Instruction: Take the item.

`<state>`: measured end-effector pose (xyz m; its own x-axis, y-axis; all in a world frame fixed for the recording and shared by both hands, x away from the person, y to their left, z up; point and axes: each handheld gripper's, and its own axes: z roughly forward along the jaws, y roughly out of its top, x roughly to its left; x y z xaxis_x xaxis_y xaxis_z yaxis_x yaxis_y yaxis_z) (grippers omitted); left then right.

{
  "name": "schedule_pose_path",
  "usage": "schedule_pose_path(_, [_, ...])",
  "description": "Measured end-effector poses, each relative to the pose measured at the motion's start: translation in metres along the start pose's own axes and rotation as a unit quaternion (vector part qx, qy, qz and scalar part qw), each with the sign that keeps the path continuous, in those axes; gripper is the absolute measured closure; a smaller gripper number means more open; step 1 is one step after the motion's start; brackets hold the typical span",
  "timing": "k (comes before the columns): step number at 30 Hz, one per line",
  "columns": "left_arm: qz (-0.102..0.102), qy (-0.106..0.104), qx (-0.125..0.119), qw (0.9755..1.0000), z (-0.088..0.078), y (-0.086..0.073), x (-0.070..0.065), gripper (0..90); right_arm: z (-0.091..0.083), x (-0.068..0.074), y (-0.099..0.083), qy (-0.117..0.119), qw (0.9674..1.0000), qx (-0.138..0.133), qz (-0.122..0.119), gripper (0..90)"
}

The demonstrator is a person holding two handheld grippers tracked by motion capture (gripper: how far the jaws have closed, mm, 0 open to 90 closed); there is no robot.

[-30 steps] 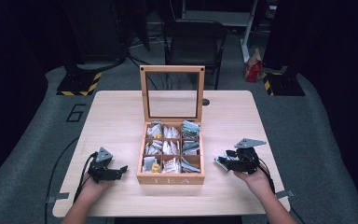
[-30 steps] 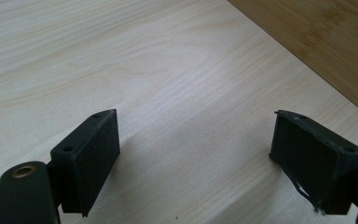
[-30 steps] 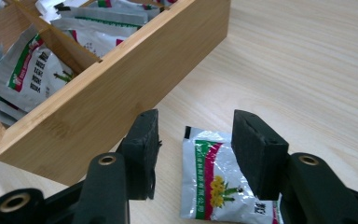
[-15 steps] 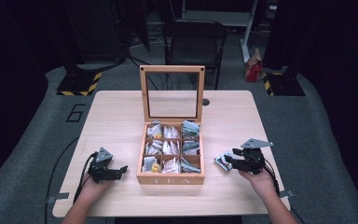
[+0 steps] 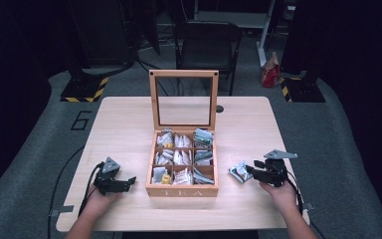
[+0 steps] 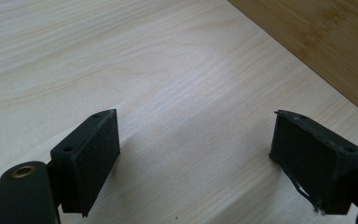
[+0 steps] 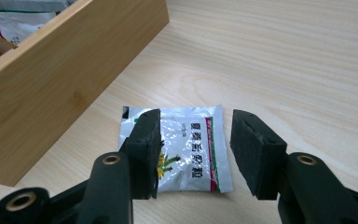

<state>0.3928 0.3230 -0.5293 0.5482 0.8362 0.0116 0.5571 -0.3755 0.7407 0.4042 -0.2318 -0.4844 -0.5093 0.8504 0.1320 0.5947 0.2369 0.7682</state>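
Wooden tea box (image 5: 181,189) sits mid-table (image 5: 129,119) w/ glass lid (image 5: 183,99) standing upright, compartments full of sachets. Right gripper (image 7: 193,144) is partly open, jaws either side of a silver tea packet (image 7: 189,144) lying flat on the table just right of the box, not clamped on it. Left gripper (image 6: 196,158) rests near box's left side, jaws wide apart, nothing btwn them but bare tabletop.

Lab or studio: black curtains (image 5: 25,59), hazard-striped stand bases (image 5: 84,89), floor cables (image 5: 149,62), lone wooden table (image 5: 258,124).
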Motion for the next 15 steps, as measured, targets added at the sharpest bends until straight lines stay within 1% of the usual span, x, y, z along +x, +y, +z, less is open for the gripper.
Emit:
schedule_pose_path(1, [0.0,0.0,0.0,1.0,0.0,0.0,0.0,15.0,0.0001,-0.001,-0.0006,0.002,1.0,0.001,-0.003,52.5])
schedule_pose_path(2, [0.0,0.0,0.0,1.0,0.0,0.0,0.0,15.0,0.0006,-0.0007,-0.0015,0.002,1.0,0.003,0.002,52.5])
schedule_pose_path(3, [0.0,0.0,0.0,1.0,0.0001,0.0,0.0,15.0,0.0009,-0.0014,-0.0021,-0.001,1.0,0.004,-0.003,52.5])
schedule_pose_path(4, [0.0,0.0,0.0,1.0,0.0,0.0,0.0,15.0,0.0017,-0.0008,-0.0027,-0.003,1.0,0.003,-0.001,52.5])
schedule_pose_path(7, [0.0,0.0,0.0,1.0,0.0,0.0,0.0,15.0,0.0035,-0.0007,-0.0047,-0.009,0.9999,0.009,-0.009,52.5])
schedule_pose_path(8, [0.0,0.0,0.0,1.0,0.0,0.0,0.0,15.0,0.0037,0.0005,-0.0054,-0.012,0.9999,0.01,-0.005,52.5])
schedule_pose_path(9, [0.0,0.0,0.0,1.0,0.0,0.0,0.0,15.0,0.0039,-0.0001,-0.0057,-0.015,0.9998,0.01,-0.01,52.5])
schedule_pose_path(12, [0.0,0.0,0.0,1.0,0.0,0.0,0.0,15.0,0.0044,-0.0004,-0.0062,-0.026,0.9995,0.009,-0.014,52.5])
schedule_pose_path(13, [0.0,0.0,0.0,1.0,0.0,0.0,-0.0001,15.0,0.0044,-0.0009,-0.007,-0.03,0.9993,0.01,-0.02,52.5])
schedule_pose_path(15, [0.0,0.0,0.0,1.0,0.0001,0.0,-0.0001,15.0,0.0045,-0.0011,-0.0072,-0.03,0.9993,0.01,-0.021,52.5])
